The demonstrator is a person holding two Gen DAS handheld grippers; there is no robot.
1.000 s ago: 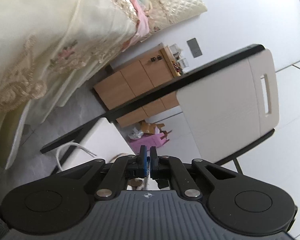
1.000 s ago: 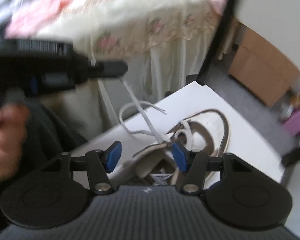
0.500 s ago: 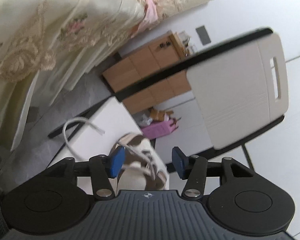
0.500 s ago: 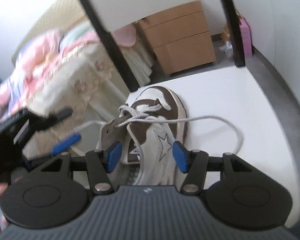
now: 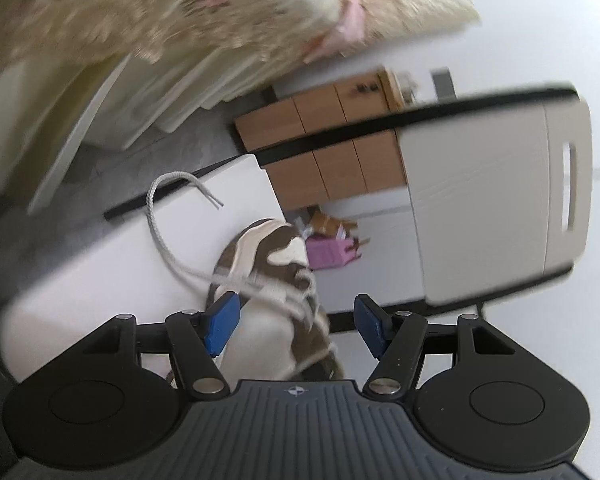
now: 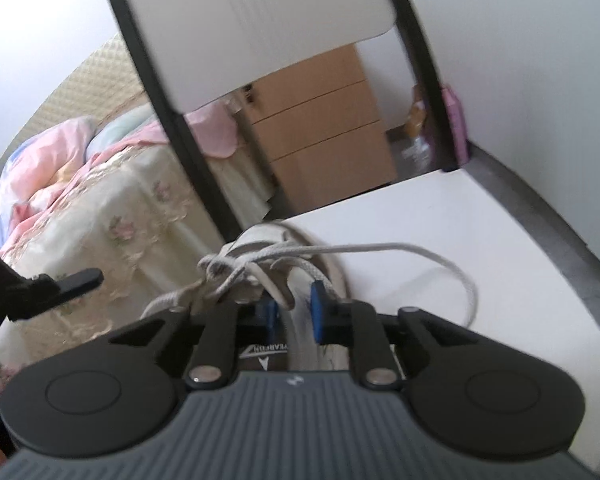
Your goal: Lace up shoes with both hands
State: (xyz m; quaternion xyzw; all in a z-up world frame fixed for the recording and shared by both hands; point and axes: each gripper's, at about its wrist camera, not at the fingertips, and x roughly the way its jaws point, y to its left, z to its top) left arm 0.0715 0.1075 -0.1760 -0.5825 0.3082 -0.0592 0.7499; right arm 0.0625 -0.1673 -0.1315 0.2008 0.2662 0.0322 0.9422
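Note:
A white and brown shoe (image 5: 268, 248) lies on a white chair seat (image 5: 100, 272). Its grey-white lace (image 5: 160, 236) trails loose across the seat. My left gripper (image 5: 296, 324) hangs just above the shoe. Its jaws are opening, with the crossed laces behind the gap and neither pad touching them. In the right wrist view my right gripper (image 6: 294, 312) is low over the shoe (image 6: 260, 240). Its jaws are closing on the shoe's white lace flap (image 6: 292, 320), which fills the narrow gap. A lace loop (image 6: 420, 252) curves off to the right. The left gripper's black finger (image 6: 60, 284) shows at the left.
The chair's white back (image 6: 260, 20) on black posts rises behind the shoe. A bed with a floral cover (image 6: 100, 220) stands to the left, close by. A wooden drawer cabinet (image 6: 320, 120) and a pink box (image 5: 328, 254) stand on the floor beyond.
My left gripper went from shut to open and sank toward the shoe. My right gripper rolled, came down onto the shoe, and its wide jaws narrowed around the flap.

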